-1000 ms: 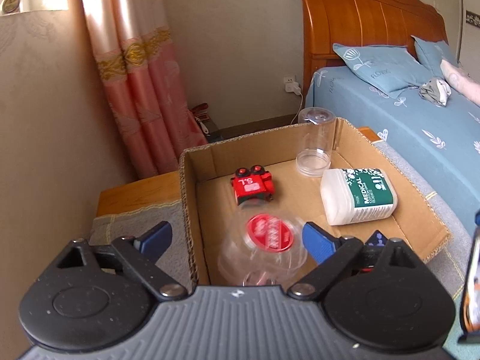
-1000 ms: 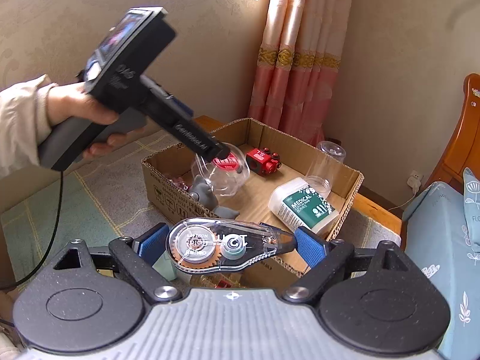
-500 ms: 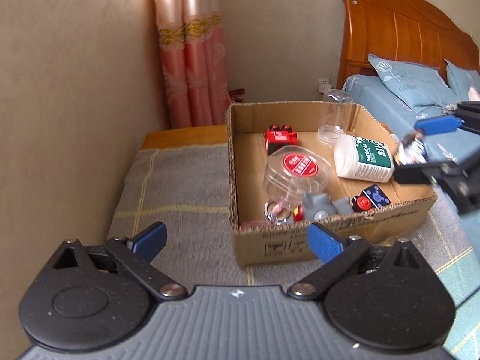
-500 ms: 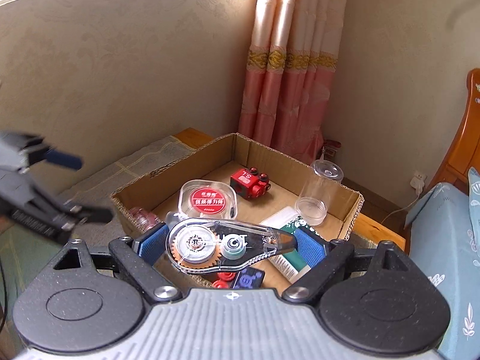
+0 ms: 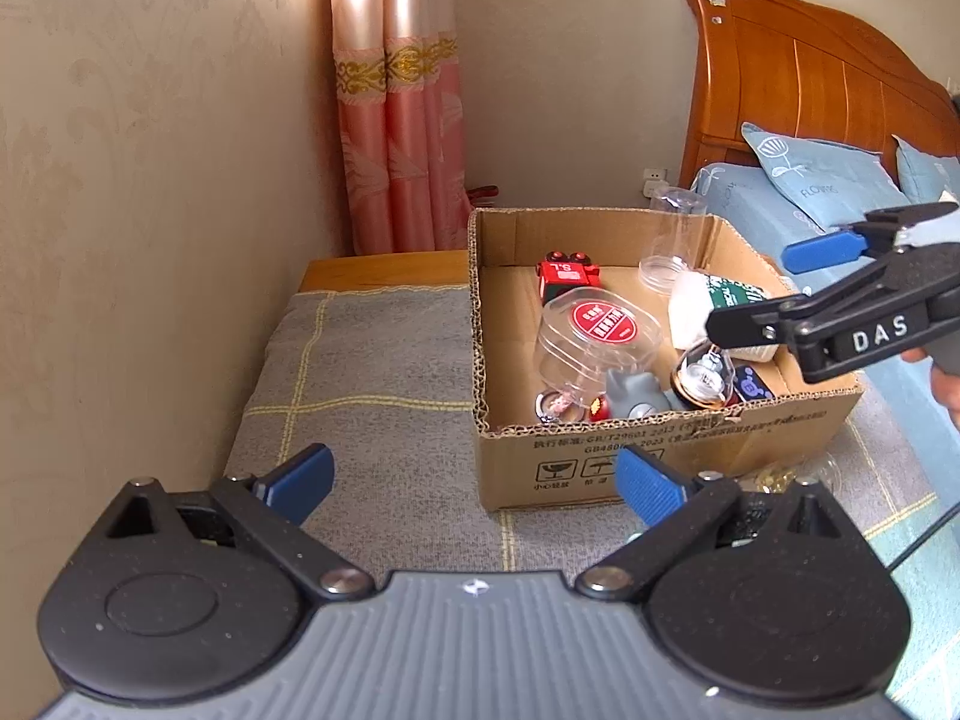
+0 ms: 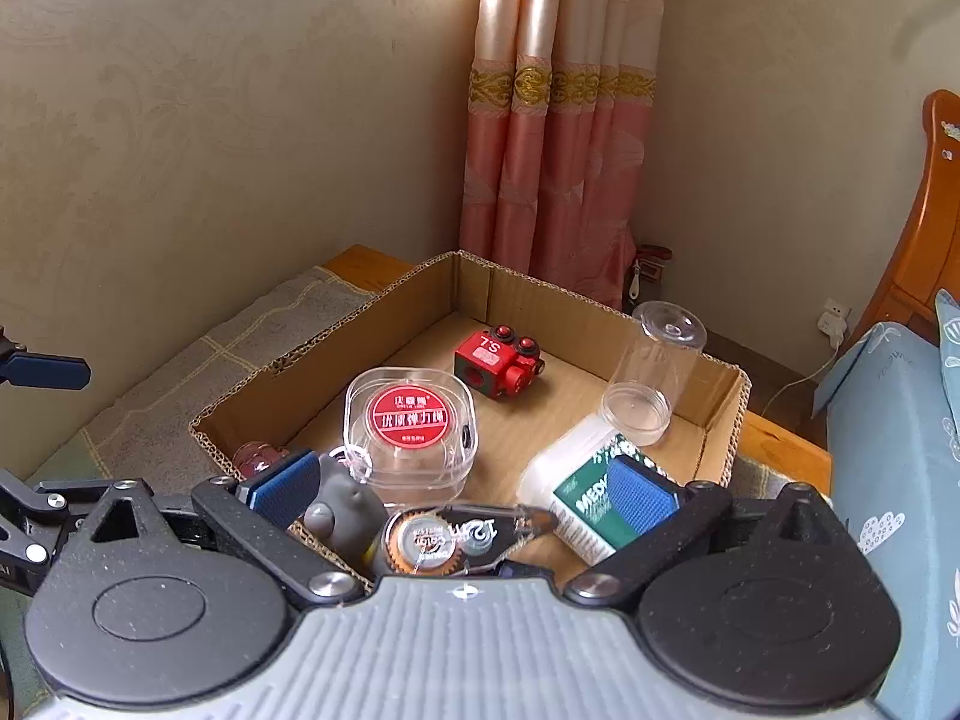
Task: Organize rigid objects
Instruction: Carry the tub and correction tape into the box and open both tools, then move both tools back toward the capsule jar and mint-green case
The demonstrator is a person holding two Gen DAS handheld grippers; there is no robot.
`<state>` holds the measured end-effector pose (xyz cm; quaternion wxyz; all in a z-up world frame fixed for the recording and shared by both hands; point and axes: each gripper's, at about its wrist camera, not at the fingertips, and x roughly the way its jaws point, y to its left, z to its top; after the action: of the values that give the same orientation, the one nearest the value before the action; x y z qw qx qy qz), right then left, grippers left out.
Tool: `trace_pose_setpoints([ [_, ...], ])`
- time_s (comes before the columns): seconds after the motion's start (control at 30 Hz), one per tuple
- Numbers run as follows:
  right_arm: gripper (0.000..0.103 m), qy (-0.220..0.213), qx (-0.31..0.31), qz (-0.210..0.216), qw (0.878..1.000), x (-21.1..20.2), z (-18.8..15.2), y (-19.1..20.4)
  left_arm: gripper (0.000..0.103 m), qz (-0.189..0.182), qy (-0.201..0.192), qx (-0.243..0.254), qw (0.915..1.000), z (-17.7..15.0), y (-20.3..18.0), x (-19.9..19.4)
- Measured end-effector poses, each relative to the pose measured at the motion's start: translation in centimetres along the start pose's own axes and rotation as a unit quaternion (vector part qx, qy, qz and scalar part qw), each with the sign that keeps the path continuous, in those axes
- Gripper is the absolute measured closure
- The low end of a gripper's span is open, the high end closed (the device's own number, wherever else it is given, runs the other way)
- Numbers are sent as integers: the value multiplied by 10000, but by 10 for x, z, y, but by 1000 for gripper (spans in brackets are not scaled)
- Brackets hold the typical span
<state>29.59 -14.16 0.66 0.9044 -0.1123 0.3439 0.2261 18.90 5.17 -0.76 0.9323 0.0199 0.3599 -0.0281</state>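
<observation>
A cardboard box point(image 5: 660, 462) point(image 6: 420, 282) sits on a grey blanket. It holds a red toy point(image 6: 498, 363), a clear case with a red label point(image 6: 411, 426), a clear jar point(image 6: 654, 378), a white medical bottle point(image 6: 570, 480) and a grey figure point(image 6: 342, 510). A clear correction tape dispenser point(image 6: 456, 537) point(image 5: 702, 378) lies in the box below my right gripper point(image 6: 462, 489), which is open over the box's near corner. My left gripper point(image 5: 474, 480) is open and empty in front of the box.
A clear item point(image 5: 798, 474) lies on the blanket point(image 5: 372, 372) right of the box. A wall and pink curtain point(image 5: 402, 120) stand behind. A bed with blue sheets point(image 5: 840, 192) and a wooden headboard lies to the right.
My right gripper moved over the box, opened and let go of the tape dispenser, which now lies in the box. My left gripper drew back from the box.
</observation>
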Motion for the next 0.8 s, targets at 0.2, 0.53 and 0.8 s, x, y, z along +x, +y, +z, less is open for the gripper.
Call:
trace_pose_setpoints([
  [0.2,0,-14,253,-338,9991,-17,-12,4,3,-67,-40,-17,10000,-3,-2,-4],
  [0.53,0,-67,823,-977,9918,-37,-61,20,3,-116,-32,-59,9999,-7,-3,-7],
  [0.8,0,155,1234,-786,9891,-27,-104,29,3,-121,41,-96,9999,-12,-5,-4],
])
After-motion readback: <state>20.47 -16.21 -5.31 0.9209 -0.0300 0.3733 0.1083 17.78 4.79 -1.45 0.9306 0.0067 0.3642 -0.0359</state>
